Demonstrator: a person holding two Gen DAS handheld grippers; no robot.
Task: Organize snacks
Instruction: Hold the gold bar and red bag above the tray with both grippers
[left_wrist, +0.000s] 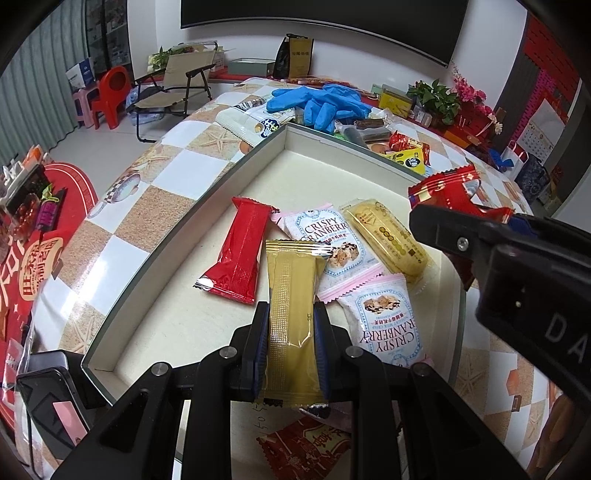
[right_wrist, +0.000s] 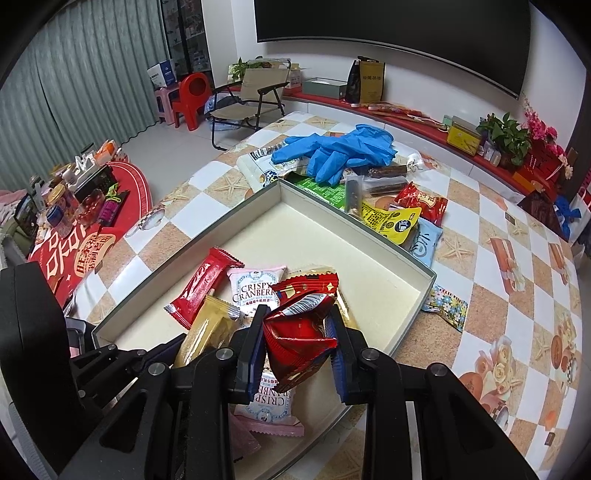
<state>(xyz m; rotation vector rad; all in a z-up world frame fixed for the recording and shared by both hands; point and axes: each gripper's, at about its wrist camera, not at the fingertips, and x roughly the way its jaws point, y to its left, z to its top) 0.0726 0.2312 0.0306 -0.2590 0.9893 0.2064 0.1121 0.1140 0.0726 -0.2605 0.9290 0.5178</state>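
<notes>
Checkered tan-and-white tablecloth (right_wrist: 491, 192) w/ starfish prints covers the whole table, biggest thing here. On it sits the shallow cream box (right_wrist: 351, 218) w/ grey rim, taking up the middle of both views. Past its far corner, around 12 o'clock, a heap of blue gloves (right_wrist: 340, 149) lies over a white snack bag and some dark wrapped bars. At 2 o'clock just outside the box wall there's a loose pile: yellow pack (right_wrist: 391, 221), red one, light blue one. A floral packet (right_wrist: 445, 304) lies beside the box's right corner.

Inside the box, near side: red bar (left_wrist: 236, 249) at 10 o'clock, two pink-edged Crispy Cranberry packs (left_wrist: 328, 236), a yellow wrapped cake (left_wrist: 388, 240) at 1 o'clock, all touching or overlapping.

Left gripper (left_wrist: 291, 354) has its fingers narrow, clamped on a long gold wrapper (left_wrist: 291, 306) w/ crimped silver ends, held lengthwise over the box's near end. Right gripper (right_wrist: 299, 343) is pinched on a crumpled shiny red packet (right_wrist: 299, 328), barcode showing on top, held just above the cranberry packs. In the left view it hangs at 3 o'clock.
</notes>
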